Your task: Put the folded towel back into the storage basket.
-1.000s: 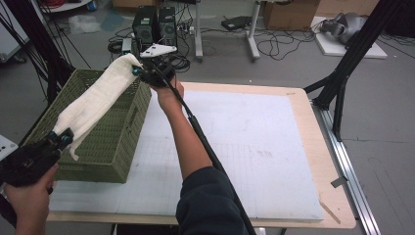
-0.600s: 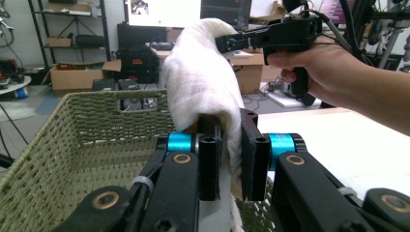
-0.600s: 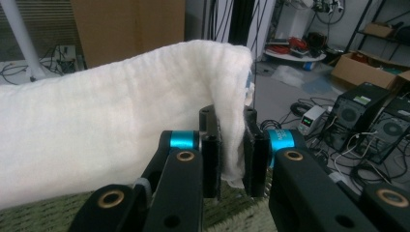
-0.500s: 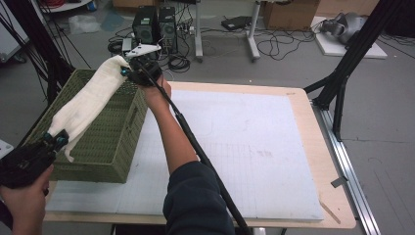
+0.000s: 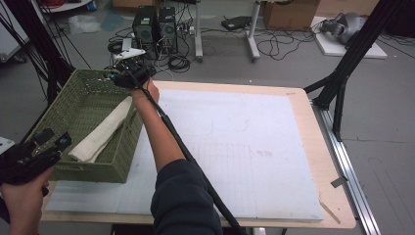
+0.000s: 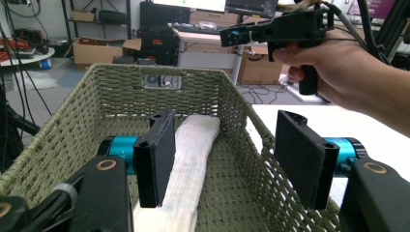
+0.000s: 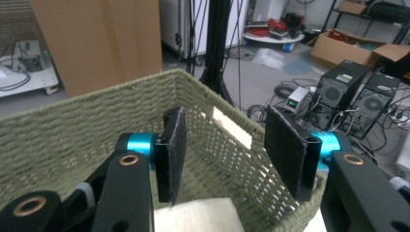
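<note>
A rolled cream towel (image 5: 103, 131) lies lengthwise on the floor of the green wicker basket (image 5: 74, 98) at the table's left. In the left gripper view the towel (image 6: 188, 164) runs away between the jaws, untouched. My left gripper (image 5: 51, 142) hovers open at the basket's near end. My right gripper (image 5: 122, 73) hangs open over the basket's far right corner, with the towel's end (image 7: 193, 215) just below its jaws. The right gripper (image 6: 270, 31) and its hand also appear in the left gripper view, above the basket's far rim.
The basket sits on a white mat (image 5: 235, 147) covering the wooden table (image 5: 313, 142). Computer towers (image 5: 156, 27), cables and black stand legs (image 5: 342, 83) occupy the floor beyond the table. A black cable (image 5: 181, 147) trails along the right forearm.
Both grippers held the towel stretched above the basket; they lowered it in and opened. The towel now rests on the basket floor, and the right hand has moved left over the far rim.
</note>
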Demonstrator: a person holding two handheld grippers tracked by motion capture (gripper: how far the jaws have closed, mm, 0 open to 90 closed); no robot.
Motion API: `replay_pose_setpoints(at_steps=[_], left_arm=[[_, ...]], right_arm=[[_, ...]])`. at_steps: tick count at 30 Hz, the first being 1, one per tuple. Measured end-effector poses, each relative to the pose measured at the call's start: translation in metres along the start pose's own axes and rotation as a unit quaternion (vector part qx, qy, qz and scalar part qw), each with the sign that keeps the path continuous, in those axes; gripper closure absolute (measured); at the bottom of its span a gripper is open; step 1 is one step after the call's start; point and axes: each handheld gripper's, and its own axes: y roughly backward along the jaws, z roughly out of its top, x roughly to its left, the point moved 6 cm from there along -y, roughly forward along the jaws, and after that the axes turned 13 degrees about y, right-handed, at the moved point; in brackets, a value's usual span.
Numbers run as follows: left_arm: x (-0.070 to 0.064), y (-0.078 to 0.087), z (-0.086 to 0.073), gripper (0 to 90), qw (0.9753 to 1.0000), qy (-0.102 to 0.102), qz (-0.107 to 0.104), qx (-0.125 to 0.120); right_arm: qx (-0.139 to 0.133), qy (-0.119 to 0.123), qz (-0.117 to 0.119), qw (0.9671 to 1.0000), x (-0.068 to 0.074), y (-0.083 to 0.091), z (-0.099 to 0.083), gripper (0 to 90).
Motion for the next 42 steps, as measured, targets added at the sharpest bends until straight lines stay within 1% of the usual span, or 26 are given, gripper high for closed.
replay_pose_setpoints(at_steps=[2, 5, 7, 9, 10, 13, 14, 15, 18, 19, 21, 23, 25, 26, 28, 30, 32, 34, 39, 42], left_arm=[[-0.002, 0.000, 0.000, 40.6, 1.0000, -0.003, -0.002, 0.000], [-0.003, -0.001, -0.001, 39.8, 1.0000, -0.006, -0.003, 0.001], [-0.005, -0.002, -0.001, 37.5, 1.0000, -0.009, -0.004, -0.002], [-0.008, -0.004, -0.001, 36.2, 0.9998, -0.013, -0.015, 0.004], [-0.009, -0.005, -0.002, 36.3, 0.9998, -0.013, -0.015, 0.008], [-0.012, -0.008, -0.003, 32.9, 0.9995, 0.006, -0.031, 0.010], [-0.014, -0.010, -0.004, 31.5, 0.9993, 0.006, -0.034, 0.010], [-0.015, -0.010, -0.004, 28.7, 0.9993, 0.005, -0.035, 0.010], [-0.021, -0.014, -0.004, 24.8, 0.9988, 0.004, -0.049, 0.008], [-0.023, -0.015, -0.004, 23.6, 0.9987, 0.006, -0.050, 0.007], [-0.026, -0.018, -0.005, 18.4, 0.9985, 0.006, -0.053, 0.010], [-0.031, -0.021, -0.006, 18.2, 0.9979, 0.000, -0.063, 0.013], [-0.036, -0.023, -0.008, 18.2, 0.9971, -0.001, -0.074, 0.017], [-0.039, -0.025, -0.009, 18.2, 0.9963, 0.000, -0.084, 0.019], [-0.043, -0.027, -0.010, 18.4, 0.9950, 0.003, -0.097, 0.024], [-0.050, -0.030, -0.012, 20.0, 0.9927, 0.002, -0.116, 0.032], [-0.054, -0.032, -0.013, 20.7, 0.9919, 0.002, -0.123, 0.032], [-0.059, -0.035, -0.014, 20.7, 0.9904, 0.002, -0.134, 0.034], [-0.072, -0.043, -0.018, 20.3, 0.9868, -0.014, -0.156, 0.040], [-0.079, -0.047, -0.021, 20.3, 0.9843, -0.018, -0.169, 0.047]], right_arm=[[0.001, 0.006, 0.001, 1.0000, 0.000, 0.005, -0.002, 49.4], [0.000, 0.002, 0.004, 1.0000, -0.003, 0.016, -0.006, 48.0], [-0.004, 0.003, 0.008, 1.0000, -0.005, 0.023, -0.008, 46.8], [-0.008, 0.006, 0.014, 0.9999, -0.007, 0.032, -0.010, 46.2], [-0.010, 0.006, 0.016, 0.9998, -0.008, 0.037, -0.011, 45.4], [-0.020, -0.005, 0.029, 0.9994, -0.012, 0.050, -0.014, 40.2], [-0.020, -0.010, 0.032, 0.9993, -0.014, 0.054, -0.016, 36.9], [-0.018, -0.011, 0.035, 0.9992, -0.016, 0.059, -0.019, 35.5], [-0.019, -0.011, 0.039, 0.9990, -0.020, 0.070, -0.024, 33.4], [-0.017, -0.013, 0.039, 0.9990, -0.022, 0.073, -0.026, 31.6], [-0.015, -0.014, 0.045, 0.9988, -0.024, 0.080, -0.031, 29.8], [-0.010, -0.013, 0.046, 0.9988, -0.025, 0.087, -0.036, 27.9], [-0.006, -0.011, 0.047, 0.9988, -0.028, 0.095, -0.042, 26.3], [-0.004, -0.012, 0.047, 0.9988, -0.028, 0.098, -0.044, 25.6], [-0.003, -0.011, 0.046, 0.9989, -0.030, 0.107, -0.049, 23.7], [0.000, -0.008, 0.046, 0.9989, -0.032, 0.115, -0.053, 22.7], [0.005, -0.004, 0.044, 0.9990, -0.034, 0.124, -0.058, 21.6], [0.005, -0.005, 0.042, 0.9991, -0.036, 0.132, -0.061, 21.1], [0.003, -0.007, 0.033, 0.9994, -0.041, 0.156, -0.072, 20.0], [0.005, -0.005, 0.026, 0.9996, -0.043, 0.171, -0.080, 19.8]])
